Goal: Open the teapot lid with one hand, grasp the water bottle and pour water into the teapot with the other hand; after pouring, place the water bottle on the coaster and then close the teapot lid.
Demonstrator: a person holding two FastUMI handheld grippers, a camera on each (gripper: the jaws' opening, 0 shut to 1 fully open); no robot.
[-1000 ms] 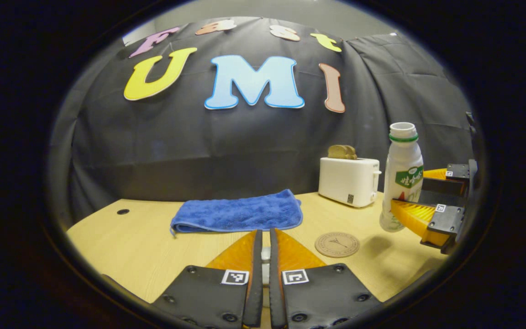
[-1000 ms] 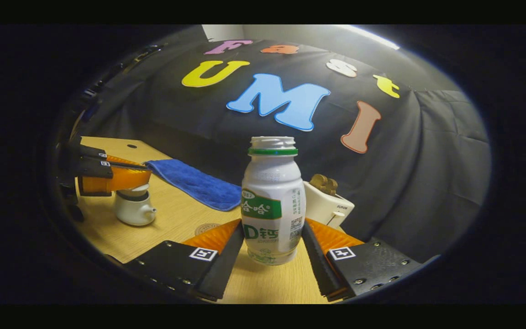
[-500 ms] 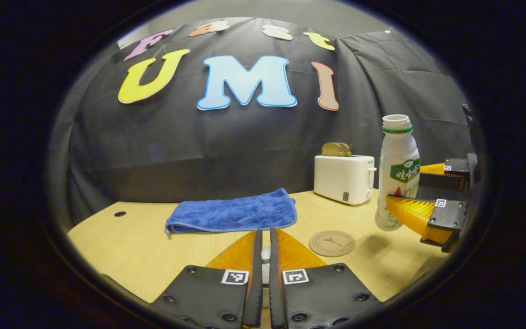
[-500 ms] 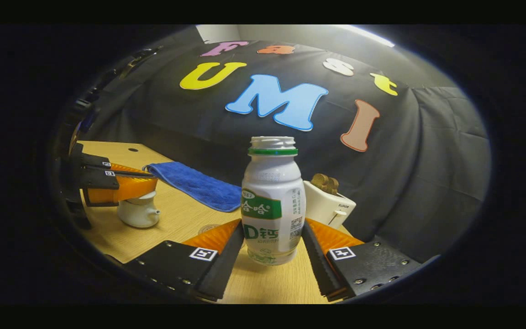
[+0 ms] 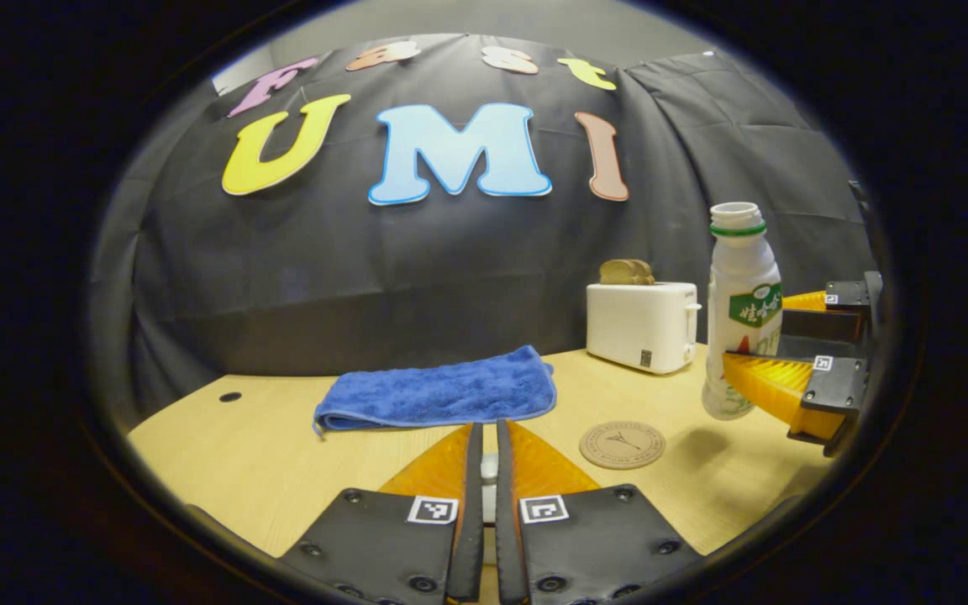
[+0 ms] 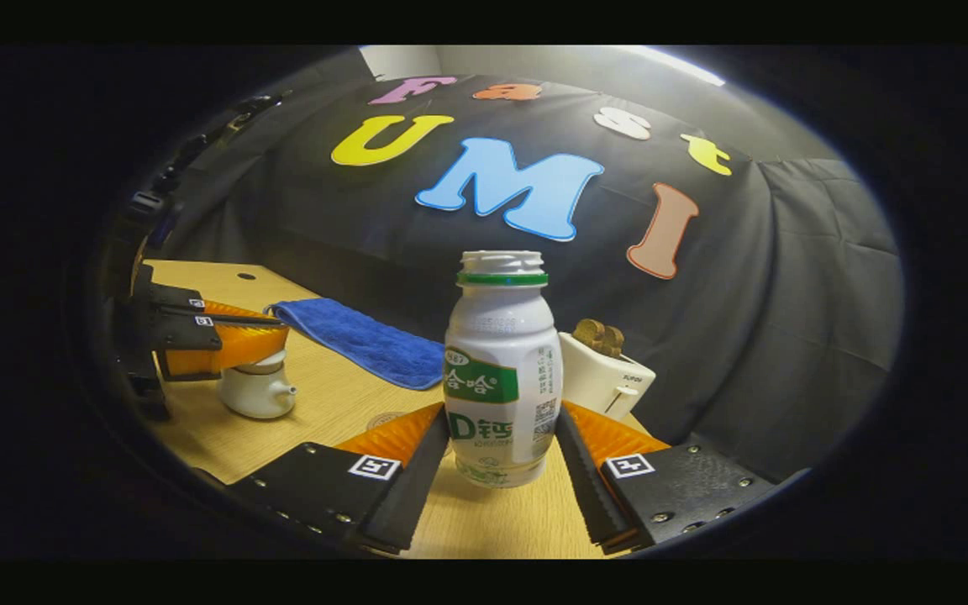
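My right gripper [image 6: 501, 416] is shut on a white water bottle [image 6: 501, 370] with a green label and no cap. I hold it upright, a little above the table. In the left gripper view the bottle [image 5: 740, 311] hangs at the right, over its shadow, with the right gripper [image 5: 757, 344] around its lower half. My left gripper [image 5: 489, 428] is shut on the small white knob of the teapot lid [image 5: 489, 469]. The right gripper view shows the left gripper [image 6: 278, 332] on top of the white teapot [image 6: 259, 395] at the left. Whether the lid is lifted clear is hidden. A round brown coaster [image 5: 622, 444] lies between teapot and bottle.
A folded blue towel [image 5: 438, 395] lies at the back of the wooden table [image 5: 265, 470]. A white toaster [image 5: 640, 326] with bread in it stands at the back right, just behind the bottle. The black cloth wall closes off the far side.
The right gripper has raised the bottle a little off the table. The left gripper stays shut on the lid knob over the teapot.
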